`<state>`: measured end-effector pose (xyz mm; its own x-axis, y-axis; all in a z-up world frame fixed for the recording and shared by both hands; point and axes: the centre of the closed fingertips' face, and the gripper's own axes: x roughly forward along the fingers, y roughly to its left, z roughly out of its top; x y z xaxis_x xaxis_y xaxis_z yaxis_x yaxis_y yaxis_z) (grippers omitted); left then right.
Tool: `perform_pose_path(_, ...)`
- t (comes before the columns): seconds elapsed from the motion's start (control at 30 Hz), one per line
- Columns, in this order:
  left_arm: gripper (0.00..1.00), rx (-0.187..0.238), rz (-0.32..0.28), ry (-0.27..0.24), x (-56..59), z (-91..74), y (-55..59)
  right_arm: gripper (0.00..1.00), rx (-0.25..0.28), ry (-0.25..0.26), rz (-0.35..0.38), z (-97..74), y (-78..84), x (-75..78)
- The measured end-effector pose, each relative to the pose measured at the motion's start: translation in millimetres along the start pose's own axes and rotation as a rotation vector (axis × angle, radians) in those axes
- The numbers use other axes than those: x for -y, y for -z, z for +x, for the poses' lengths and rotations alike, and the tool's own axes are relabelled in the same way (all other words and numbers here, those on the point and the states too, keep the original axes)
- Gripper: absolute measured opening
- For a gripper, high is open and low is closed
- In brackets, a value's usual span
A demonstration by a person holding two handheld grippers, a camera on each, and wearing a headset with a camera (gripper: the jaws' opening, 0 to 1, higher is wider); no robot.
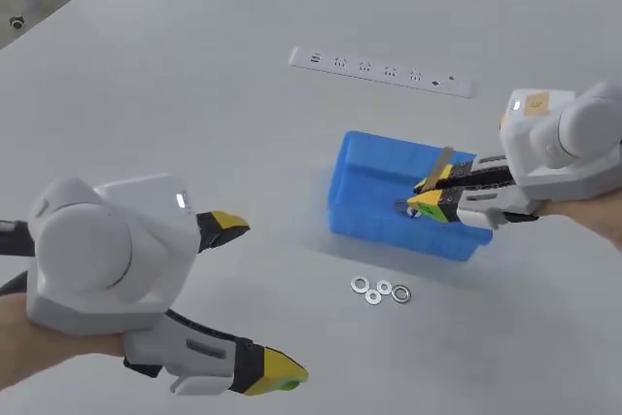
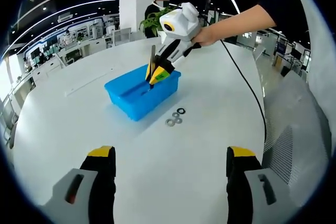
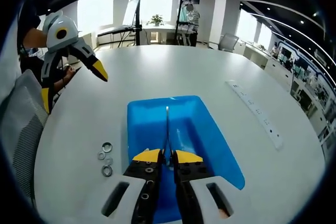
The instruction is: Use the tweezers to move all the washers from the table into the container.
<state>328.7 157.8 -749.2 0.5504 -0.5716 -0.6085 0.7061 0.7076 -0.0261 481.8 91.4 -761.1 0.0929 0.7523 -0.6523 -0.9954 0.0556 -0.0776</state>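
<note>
the right tool [image 3: 167, 156] clamps thin metal tweezers [image 3: 167, 124], tips dipped into the blue plastic container [image 1: 389, 228] at centre frame, likely for a drop, while four silver washers [image 1: 381, 290] wait just below and the left tool [image 2: 170, 153] gapes idle.

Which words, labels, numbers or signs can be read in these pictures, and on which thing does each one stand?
No text can be read in any view.
Power strip: small dark marks by its sockets, too small to read.
Blue container: no label on the walls that show.
Left gripper, right gripper, tweezers: no legible print.
</note>
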Motion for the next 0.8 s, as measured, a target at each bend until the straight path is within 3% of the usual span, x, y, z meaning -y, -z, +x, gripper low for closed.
perform_pose_path(0.3, 0.92, 0.003, -0.001, -0.002, -3.3, -0.4, 0.0, 0.10, 0.001, 0.004, 0.008, -1.4, -2.6, 0.6)
perform_pose_path(0.5, 0.92, 0.004, 0.013, 0.000, -6.4, 0.0, -5.8, 0.10, 0.001, -0.002, -0.005, -0.9, -3.8, -1.5)
perform_pose_path(0.63, 0.92, 0.023, 0.042, 0.009, -16.5, 5.9, -22.3, 0.10, 0.006, -0.002, -0.004, -1.3, -5.8, -2.0)
perform_pose_path(0.8, 0.91, 0.065, 0.089, 0.003, -39.8, 19.5, -55.4, 0.10, 0.000, -0.006, -0.010, -2.8, -5.8, -2.6)
